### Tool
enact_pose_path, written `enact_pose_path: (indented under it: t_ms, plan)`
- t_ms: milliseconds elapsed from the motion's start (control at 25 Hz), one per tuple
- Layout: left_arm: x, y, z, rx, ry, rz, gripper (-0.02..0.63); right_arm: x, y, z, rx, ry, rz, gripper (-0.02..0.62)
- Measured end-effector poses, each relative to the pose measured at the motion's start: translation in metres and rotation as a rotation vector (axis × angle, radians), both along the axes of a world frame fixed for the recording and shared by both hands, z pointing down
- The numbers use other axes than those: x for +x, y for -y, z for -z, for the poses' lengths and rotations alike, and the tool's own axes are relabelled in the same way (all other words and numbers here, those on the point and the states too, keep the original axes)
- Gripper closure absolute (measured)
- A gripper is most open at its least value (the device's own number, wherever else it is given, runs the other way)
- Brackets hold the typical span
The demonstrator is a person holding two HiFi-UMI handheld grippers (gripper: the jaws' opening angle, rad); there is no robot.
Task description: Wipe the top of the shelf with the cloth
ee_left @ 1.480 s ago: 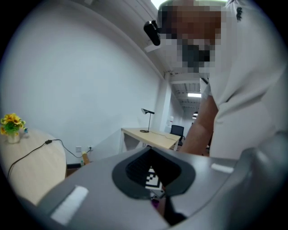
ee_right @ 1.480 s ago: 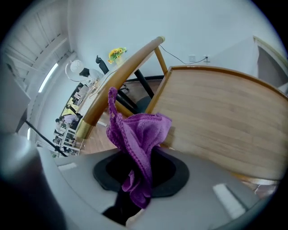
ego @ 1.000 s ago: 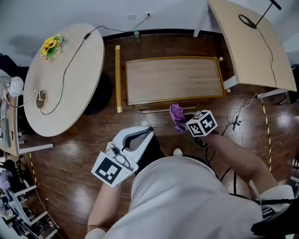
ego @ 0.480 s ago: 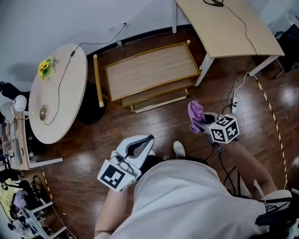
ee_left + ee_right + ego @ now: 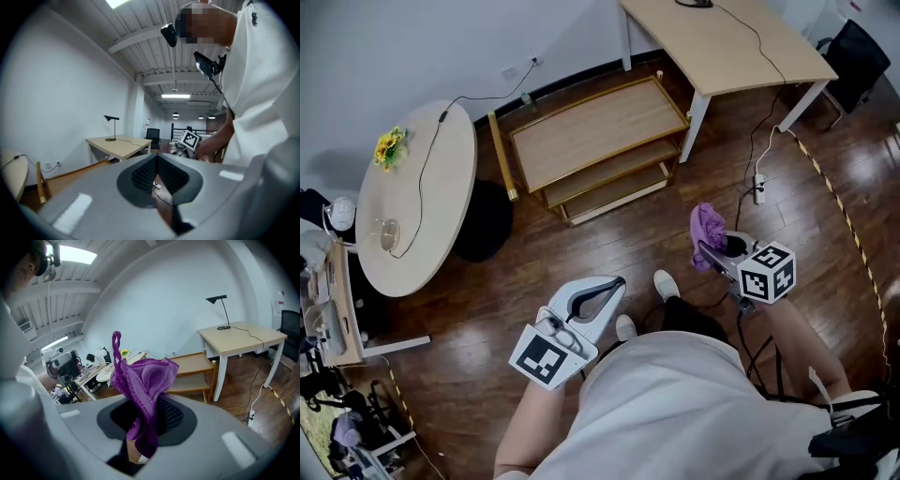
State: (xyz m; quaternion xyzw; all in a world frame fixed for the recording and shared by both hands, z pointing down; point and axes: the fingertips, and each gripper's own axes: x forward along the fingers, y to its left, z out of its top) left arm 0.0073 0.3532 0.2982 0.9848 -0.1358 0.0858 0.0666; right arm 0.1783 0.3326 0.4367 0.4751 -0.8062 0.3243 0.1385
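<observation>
The low wooden shelf (image 5: 598,125) stands against the wall, its bare top facing up; the right gripper view shows the shelf (image 5: 193,372) past the cloth. My right gripper (image 5: 712,249) is shut on the purple knitted cloth (image 5: 707,226), well clear of the shelf on its near right side. In the right gripper view the cloth (image 5: 143,380) bunches up out of the jaws of the right gripper (image 5: 140,420). My left gripper (image 5: 602,290) hangs by my body, shut and holding nothing. In its own view the left gripper (image 5: 157,173) has its pads pressed together.
A round table (image 5: 417,197) with yellow flowers (image 5: 389,146) and a cable stands left of the shelf. A pale desk (image 5: 722,42) stands to its right, with a power strip (image 5: 757,190) and cords on the dark wood floor. Striped tape (image 5: 839,211) runs along the floor at the right.
The view has swung and pulled back: the shelf now sits farther off and more to the upper left. My right gripper with the cloth has shifted right and down, away from the shelf.
</observation>
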Motion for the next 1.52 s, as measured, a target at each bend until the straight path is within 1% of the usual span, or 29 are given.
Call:
enact_pose_path:
  t_ms: [120, 240, 320, 440, 600, 680, 720, 840, 920, 1120, 1200, 1320, 1520]
  plan:
    - [-0.031, -0.023, -0.013, -0.05, -0.032, -0.001, 0.586, -0.031, -0.024, 0.02, 0.048, -0.018, -0.021, 0.492]
    - [-0.05, -0.039, -0.023, -0.065, -0.038, -0.028, 0.586, -0.052, -0.045, 0.043, 0.084, -0.01, -0.055, 0.492]
    - [-0.059, -0.05, -0.021, -0.069, -0.045, -0.045, 0.587, -0.061, -0.056, 0.057, 0.101, -0.011, -0.062, 0.492]
    - [-0.064, -0.069, -0.014, -0.059, -0.041, -0.047, 0.586, -0.057, -0.07, 0.079, 0.153, -0.026, -0.067, 0.492]
    - [-0.062, -0.085, -0.008, -0.046, -0.058, -0.002, 0.586, -0.043, -0.088, 0.103, 0.252, -0.026, -0.076, 0.492]
    - [-0.052, -0.092, -0.003, -0.041, -0.065, 0.017, 0.586, -0.033, -0.098, 0.119, 0.292, -0.019, -0.07, 0.492]
    - [-0.04, -0.1, 0.002, -0.04, -0.07, 0.023, 0.586, -0.023, -0.108, 0.127, 0.307, -0.015, -0.066, 0.492]
    - [0.015, -0.143, 0.019, -0.035, -0.081, 0.022, 0.586, 0.022, -0.153, 0.147, 0.338, -0.002, -0.065, 0.492]
    - [0.042, -0.162, 0.024, -0.024, -0.088, 0.012, 0.586, 0.042, -0.169, 0.15, 0.355, -0.001, -0.057, 0.492]
    - [0.062, -0.178, 0.017, -0.048, -0.095, -0.007, 0.586, 0.052, -0.178, 0.144, 0.364, -0.006, -0.057, 0.492]
    - [0.078, -0.198, 0.016, -0.055, -0.084, -0.02, 0.586, 0.065, -0.195, 0.146, 0.37, 0.002, -0.06, 0.492]
    - [0.1, -0.225, 0.018, -0.049, -0.063, -0.034, 0.586, 0.085, -0.223, 0.15, 0.383, 0.008, -0.062, 0.492]
    - [0.113, -0.236, 0.021, -0.035, -0.06, -0.033, 0.586, 0.095, -0.238, 0.149, 0.386, 0.019, -0.057, 0.492]
